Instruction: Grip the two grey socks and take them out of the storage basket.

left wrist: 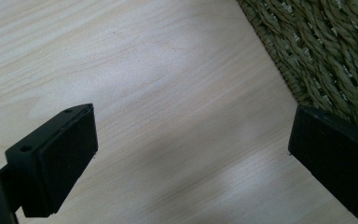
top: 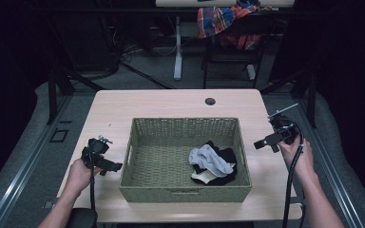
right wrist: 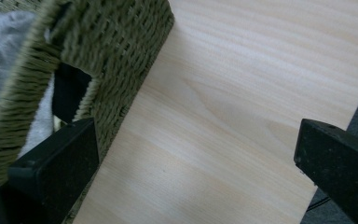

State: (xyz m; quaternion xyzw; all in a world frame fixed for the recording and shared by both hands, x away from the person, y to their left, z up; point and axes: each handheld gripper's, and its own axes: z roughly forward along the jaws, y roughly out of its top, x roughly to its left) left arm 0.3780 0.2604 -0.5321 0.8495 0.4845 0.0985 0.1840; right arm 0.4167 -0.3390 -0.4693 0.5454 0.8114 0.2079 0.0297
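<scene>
Socks point(top: 213, 165) lie in a small heap inside the woven basket point(top: 142, 187), toward its 4 o'clock corner: a grey one draped over black ones, with a pale bit at the heap's near edge.

Jaws of the left gripper point(top: 110, 166) stand wide apart with nothing between them; in the left gripper view bare desk point(left wrist: 158, 93) wood lies between the two black pads, and the basket's weave point(left wrist: 326, 51) fills the 1 o'clock corner just past the right-hand pad. Jaws of the right gripper point(top: 262, 142) are likewise spread wide and hold nothing; in the right gripper view pale wood lies between the pads, while the basket wall point(right wrist: 116, 42), with its handle slot, rises at 10 o'clock beside the left-hand pad, and grey sock fabric point(right wrist: 4, 42) shows over the rim.

From the high view, the left gripper sits at 9 o'clock of the basket, just off its left wall and pointing at it, gripped by the person's left hand point(top: 81, 175). The right gripper hovers at 3 o'clock of the basket, a little apart from its right wall, pointing inward, held by the right hand point(top: 298, 154) with its cable trailing down toward 6 o'clock.

The basket stands at the middle of the desk point(top: 171, 102). Beyond the desk, at 12 o'clock, a plaid cloth point(top: 223, 19) hangs over a chair.
</scene>
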